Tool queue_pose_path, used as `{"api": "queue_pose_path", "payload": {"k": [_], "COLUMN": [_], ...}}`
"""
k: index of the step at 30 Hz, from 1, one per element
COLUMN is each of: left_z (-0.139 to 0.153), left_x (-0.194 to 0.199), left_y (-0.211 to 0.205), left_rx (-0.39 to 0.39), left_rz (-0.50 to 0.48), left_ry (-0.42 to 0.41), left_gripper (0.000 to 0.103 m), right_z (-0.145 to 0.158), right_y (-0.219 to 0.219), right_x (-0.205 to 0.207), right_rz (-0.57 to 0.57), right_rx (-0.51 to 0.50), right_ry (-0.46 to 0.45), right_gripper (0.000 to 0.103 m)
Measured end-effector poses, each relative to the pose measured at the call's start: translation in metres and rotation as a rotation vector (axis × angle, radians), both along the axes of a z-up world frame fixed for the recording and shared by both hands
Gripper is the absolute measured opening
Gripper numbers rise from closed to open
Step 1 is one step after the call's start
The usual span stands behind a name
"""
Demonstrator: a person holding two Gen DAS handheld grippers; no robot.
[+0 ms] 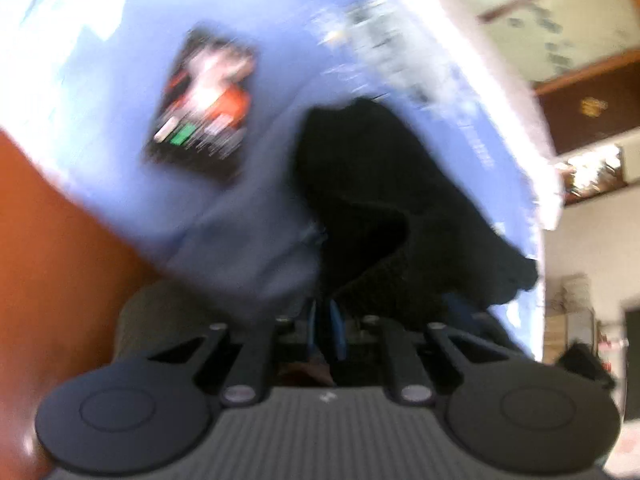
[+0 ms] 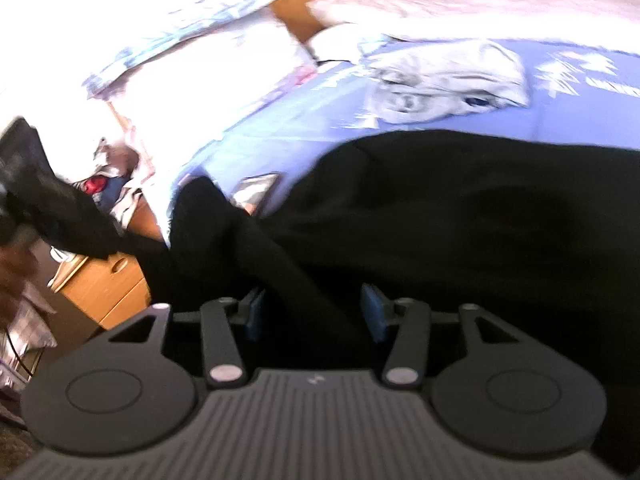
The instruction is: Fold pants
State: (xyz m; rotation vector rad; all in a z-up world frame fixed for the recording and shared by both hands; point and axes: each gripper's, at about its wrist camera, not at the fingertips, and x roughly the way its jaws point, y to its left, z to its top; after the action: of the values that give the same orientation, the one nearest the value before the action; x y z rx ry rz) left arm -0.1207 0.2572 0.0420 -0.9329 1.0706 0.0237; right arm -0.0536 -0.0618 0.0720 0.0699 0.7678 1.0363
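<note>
The black pants (image 2: 460, 208) lie across a blue bedsheet (image 2: 580, 112). In the right wrist view my right gripper (image 2: 314, 312) is open, its blue pads (image 2: 374, 312) wide apart with a fold of black fabric running between them. In the blurred left wrist view my left gripper (image 1: 325, 328) is shut on an edge of the black pants (image 1: 376, 184), which rise from the blue pads (image 1: 338, 330) over the bedsheet (image 1: 120, 92). At the left edge of the right wrist view, a stretch of pants (image 2: 60, 208) leads up and off frame.
A grey crumpled garment (image 2: 444, 80) lies on the bed beyond the pants. White pillows (image 2: 208, 80) sit at the headboard. A wooden nightstand (image 2: 108, 284) stands beside the bed. A dark card or packet (image 1: 204, 108) lies on the sheet. The wooden bed frame (image 1: 52, 248) runs along the left.
</note>
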Motion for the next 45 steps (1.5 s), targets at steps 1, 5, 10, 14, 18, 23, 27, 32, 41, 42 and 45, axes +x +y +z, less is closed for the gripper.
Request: {"api": "queue_pose_path", "payload": {"k": [1, 5, 10, 14, 18, 23, 27, 32, 41, 42, 45], "left_z": [-0.012, -0.039, -0.037, -0.045, -0.046, -0.044, -0.045, -0.052, -0.059, -0.059, -0.061], "left_x": [-0.003, -0.001, -0.001, 0.0, -0.002, -0.005, -0.005, -0.001, 0.003, 0.003, 0.005], "left_y": [0.004, 0.004, -0.001, -0.004, -0.002, 0.0, 0.002, 0.005, -0.002, -0.003, -0.009], "left_rx": [-0.028, -0.058, -0.018, -0.021, -0.043, -0.041, -0.047, -0.073, -0.026, -0.02, -0.008], "left_rz": [0.016, 0.036, 0.004, -0.016, -0.017, -0.037, -0.05, -0.028, -0.045, -0.053, -0.072], "left_ry": [0.025, 0.073, 0.05, 0.046, 0.024, 0.002, -0.001, 0.006, 0.057, 0.057, 0.067], "left_gripper": [0.009, 0.009, 0.009, 0.009, 0.009, 0.009, 0.009, 0.009, 0.01, 0.01, 0.01], "right_z": [0.001, -0.026, -0.021, 0.028, 0.04, -0.018, -0.01, 0.071, 0.001, 0.008, 0.03], "right_y": [0.005, 0.035, 0.049, 0.063, 0.117, 0.182, 0.171, 0.114, 0.093, 0.09, 0.112], "right_x": [0.0, 0.007, 0.015, 0.05, 0.087, 0.113, 0.119, 0.144, 0.172, 0.163, 0.133], "right_rz": [0.007, 0.067, 0.078, -0.011, -0.05, -0.022, -0.071, -0.223, -0.484, -0.468, -0.32], "right_rx": [0.014, -0.052, -0.139, -0.139, -0.216, -0.457, -0.383, 0.064, -0.246, -0.198, -0.194], "right_ry": [0.002, 0.146, 0.127, -0.003, -0.072, -0.098, -0.11, -0.096, 0.001, 0.0, -0.082], "right_gripper": [0.053, 0.051, 0.047, 0.048, 0.051, 0.038, 0.005, 0.005, 0.008, 0.009, 0.017]}}
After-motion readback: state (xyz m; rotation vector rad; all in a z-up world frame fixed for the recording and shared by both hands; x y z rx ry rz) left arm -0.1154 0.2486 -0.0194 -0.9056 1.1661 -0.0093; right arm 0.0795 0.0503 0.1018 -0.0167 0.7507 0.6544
